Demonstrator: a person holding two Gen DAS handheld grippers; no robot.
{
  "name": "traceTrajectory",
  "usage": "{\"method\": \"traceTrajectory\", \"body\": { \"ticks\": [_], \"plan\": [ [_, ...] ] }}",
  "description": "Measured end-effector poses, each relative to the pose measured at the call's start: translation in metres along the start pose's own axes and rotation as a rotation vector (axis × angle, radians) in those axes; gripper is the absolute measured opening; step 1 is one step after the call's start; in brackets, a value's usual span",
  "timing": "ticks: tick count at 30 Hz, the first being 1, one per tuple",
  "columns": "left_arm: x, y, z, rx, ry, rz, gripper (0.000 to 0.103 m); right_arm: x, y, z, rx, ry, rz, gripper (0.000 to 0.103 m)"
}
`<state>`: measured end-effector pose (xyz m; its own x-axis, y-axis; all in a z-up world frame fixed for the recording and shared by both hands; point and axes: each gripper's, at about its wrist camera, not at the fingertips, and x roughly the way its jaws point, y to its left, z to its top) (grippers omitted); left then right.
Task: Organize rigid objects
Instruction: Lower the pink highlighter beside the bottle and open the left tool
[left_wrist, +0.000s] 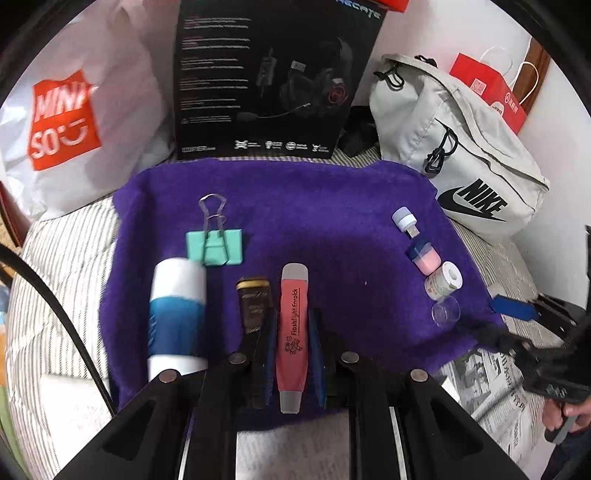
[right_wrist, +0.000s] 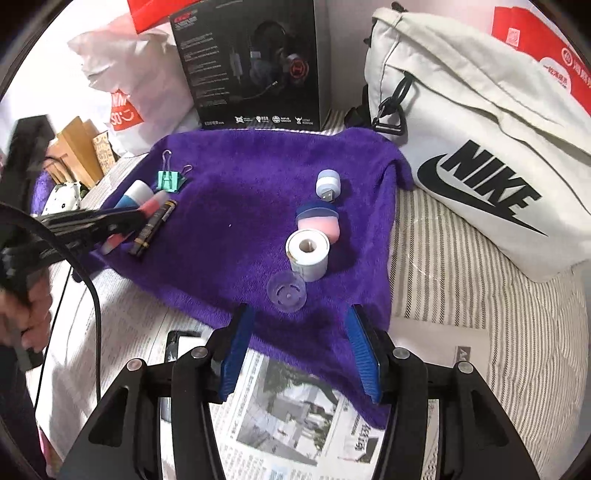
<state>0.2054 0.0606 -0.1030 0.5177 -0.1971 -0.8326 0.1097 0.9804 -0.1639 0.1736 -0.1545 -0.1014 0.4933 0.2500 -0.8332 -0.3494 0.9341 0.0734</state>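
A purple towel (left_wrist: 332, 221) holds the objects. My left gripper (left_wrist: 293, 319) is shut on a pink flashlight earpick pen (left_wrist: 293, 332), low over the towel's near edge. To its left lie a dark gold-capped stick (left_wrist: 253, 306), a blue and white tube (left_wrist: 177, 317) and a teal binder clip (left_wrist: 216, 245). Along the right side sit a small USB light (right_wrist: 328, 182), a pink and blue tub (right_wrist: 318, 219), a white roll (right_wrist: 307, 253) and a clear cap (right_wrist: 287, 293). My right gripper (right_wrist: 299, 314) is open just behind the clear cap, with nothing between its pads.
A grey Nike bag (right_wrist: 480, 147) lies right of the towel, with a black headset box (left_wrist: 273, 77) behind it and a white Miniso bag (left_wrist: 74, 122) at the back left. Newspaper (right_wrist: 295, 417) lies under the towel's near edge on a striped sheet (right_wrist: 461, 277). A black cable (right_wrist: 94, 295) runs at left.
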Motion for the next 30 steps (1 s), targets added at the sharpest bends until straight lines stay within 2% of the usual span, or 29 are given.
{"method": "traceTrajectory", "body": {
  "ticks": [4,14,19,27,30],
  "plan": [
    [0.016,-0.006,0.006,0.009,0.013,0.010,0.016,-0.013,-0.004,-0.013,-0.001,-0.009,-0.018,0.053],
    [0.044,-0.010,0.017,0.001,0.038,0.045,0.016,-0.024,-0.010,-0.034,0.047,-0.005,0.013,0.053],
    [0.047,-0.017,0.016,0.040,0.035,0.074,0.016,-0.026,-0.009,-0.036,0.047,-0.007,0.020,0.053],
    [0.045,-0.016,0.015,0.028,0.052,0.066,0.017,-0.032,-0.011,-0.038,0.046,-0.020,0.018,0.053],
    [0.043,-0.015,0.013,0.015,0.065,0.035,0.028,-0.033,-0.012,-0.043,0.056,-0.014,0.020,0.053]
  ]
}}
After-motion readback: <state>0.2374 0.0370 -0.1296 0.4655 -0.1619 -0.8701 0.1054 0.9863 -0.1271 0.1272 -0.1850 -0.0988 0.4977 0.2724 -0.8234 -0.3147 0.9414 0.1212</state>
